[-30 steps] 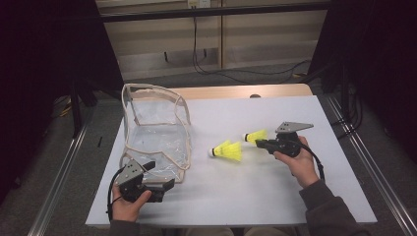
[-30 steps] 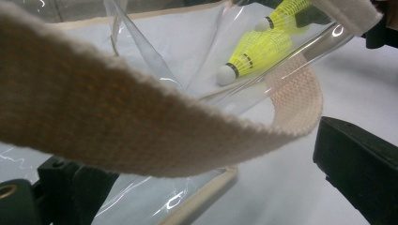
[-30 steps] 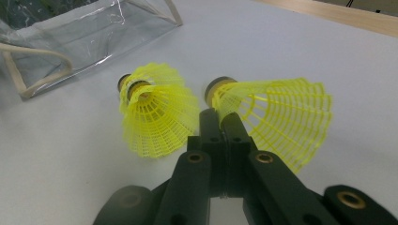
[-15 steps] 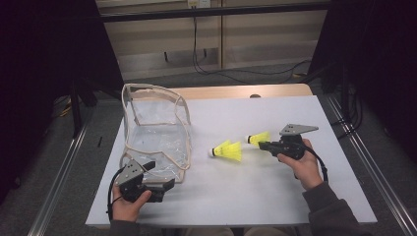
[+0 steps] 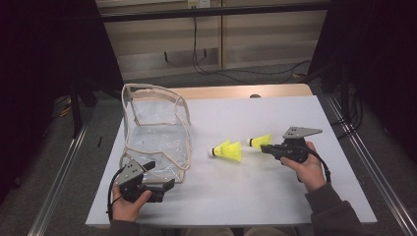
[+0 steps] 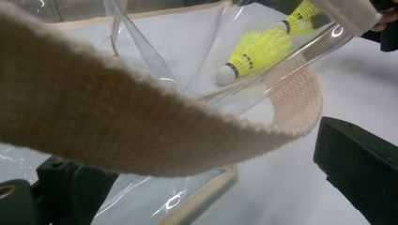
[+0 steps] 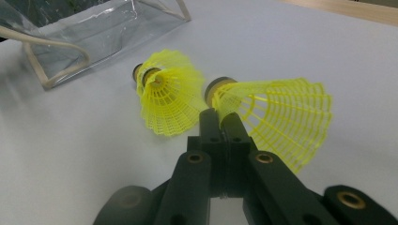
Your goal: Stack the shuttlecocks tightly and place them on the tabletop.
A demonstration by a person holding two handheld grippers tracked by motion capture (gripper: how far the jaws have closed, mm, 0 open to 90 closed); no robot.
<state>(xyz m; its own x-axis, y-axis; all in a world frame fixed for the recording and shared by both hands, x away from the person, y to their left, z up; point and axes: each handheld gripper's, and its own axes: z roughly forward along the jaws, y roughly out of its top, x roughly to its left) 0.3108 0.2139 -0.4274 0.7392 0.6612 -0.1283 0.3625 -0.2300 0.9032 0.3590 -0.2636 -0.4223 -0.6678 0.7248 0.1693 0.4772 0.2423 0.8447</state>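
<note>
A white, matte table top (image 5: 275,196) is seen in the high view, with a strip of pale wood along its far edge. On its left part a clear plastic bag (image 5: 157,132) is laid, soft and glossy, edged with cream woven tape; its mouth is held up as a rounded arch. In the left gripper view a woven cotton strap (image 6: 141,136) of that bag is shown very close, coarse in texture and curved across the frame, with creased transparent film behind it.

Near the table's middle a yellow shuttlecock (image 5: 227,150) is laid on its side, its ribbed plastic skirt cone-shaped and its cap white and rounded. Just beside it, to the right, a second yellow shuttlecock (image 5: 259,141) is held off the table. The net pattern of both skirts is made out in the right gripper view, where the lying one (image 7: 165,91) is seen from its open end and the held one (image 7: 277,119) is seen sideways, with a dark band at its cap.

The right gripper (image 5: 269,149) is closed on the skirt rim of the second shuttlecock, its black jaws pressed together on the mesh. The left gripper (image 5: 164,186) is rested at the bag's near corner; its jaws are seen wide apart, with the strap and film between them.

No writing can be read.
</note>
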